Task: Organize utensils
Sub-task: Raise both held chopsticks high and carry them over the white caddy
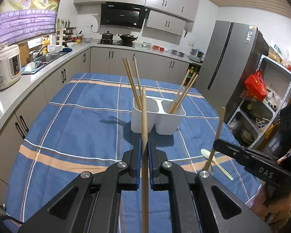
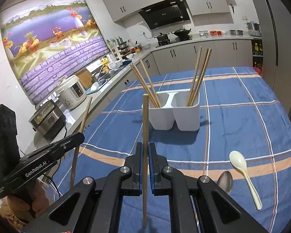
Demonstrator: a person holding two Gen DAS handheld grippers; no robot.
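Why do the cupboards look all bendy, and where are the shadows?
Left wrist view: the fisheye lens curves the counter and cupboards near the edges, and the corners go black; the white holder throws a dark shadow toward the camera on the blue cloth. Right wrist view: same bending, shadow again in front of the holder.

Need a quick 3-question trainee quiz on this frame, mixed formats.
1. True or false: each tongs, left tongs and right tongs, is shut on one wooden chopstick.
2. Multiple choice: chopsticks already stand in the white utensil holder in A) the left compartment only, B) the right compartment only, C) both compartments.
3. Fill in: on the blue plaid tablecloth, beside the metal spoon, lies a cream plastic ____.

Key: 1 true; 2 C; 3 spoon.
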